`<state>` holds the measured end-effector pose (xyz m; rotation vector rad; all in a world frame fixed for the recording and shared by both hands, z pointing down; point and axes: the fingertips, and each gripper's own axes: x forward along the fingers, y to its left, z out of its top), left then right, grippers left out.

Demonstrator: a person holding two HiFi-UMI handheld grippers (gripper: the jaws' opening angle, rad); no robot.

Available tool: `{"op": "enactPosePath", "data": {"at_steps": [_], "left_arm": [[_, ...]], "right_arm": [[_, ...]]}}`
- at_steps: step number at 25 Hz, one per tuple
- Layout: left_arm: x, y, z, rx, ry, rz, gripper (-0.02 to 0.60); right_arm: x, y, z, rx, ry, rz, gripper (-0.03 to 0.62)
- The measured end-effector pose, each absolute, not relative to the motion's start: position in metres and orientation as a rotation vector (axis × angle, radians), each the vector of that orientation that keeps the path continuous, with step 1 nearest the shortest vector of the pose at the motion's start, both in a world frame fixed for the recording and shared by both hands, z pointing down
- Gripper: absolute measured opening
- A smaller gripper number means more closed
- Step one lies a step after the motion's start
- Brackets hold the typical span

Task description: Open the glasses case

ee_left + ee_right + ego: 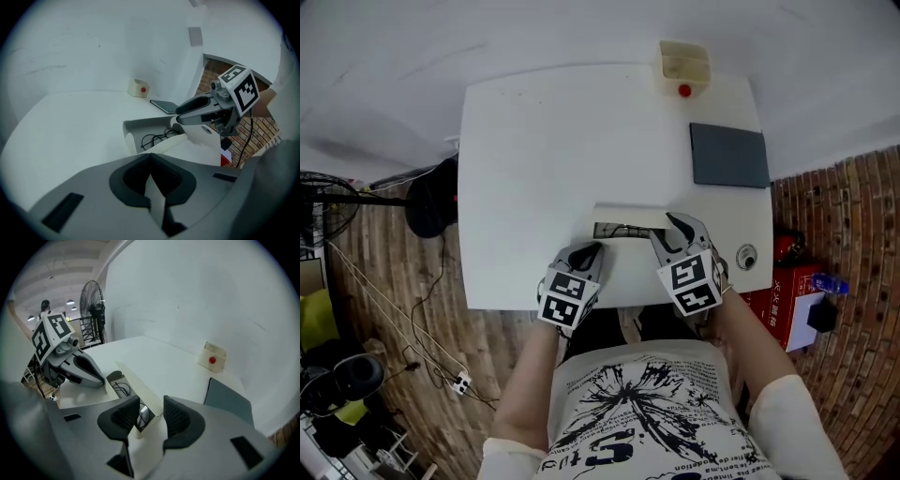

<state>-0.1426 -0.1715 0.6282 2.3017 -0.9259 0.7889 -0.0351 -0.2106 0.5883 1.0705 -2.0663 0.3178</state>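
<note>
Behind the glasses case (623,217) lies a grey mat (728,156).

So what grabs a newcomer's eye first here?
The open glasses case at the front edge of the white table, with glasses inside. The left tongs pinch its near white flap, and the right tongs are closing round its raised lid. Behind sit a beige box with a red button and a grey pad.
</note>
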Motion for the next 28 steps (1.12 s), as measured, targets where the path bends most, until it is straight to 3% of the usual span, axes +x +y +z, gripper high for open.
{"op": "enactPosePath", "data": {"at_steps": [9, 28], "left_arm": [[-0.142, -0.173, 0.628, 2.301, -0.943, 0.793, 0.014], [-0.150, -0.186, 0.630, 2.197, -1.019, 0.722, 0.014]], "right_arm": [[-0.029, -0.241, 0.586, 1.102, -2.090, 0.323, 0.133], [-0.023, -0.283, 0.605, 1.132, -2.105, 0.332, 0.153]]}}
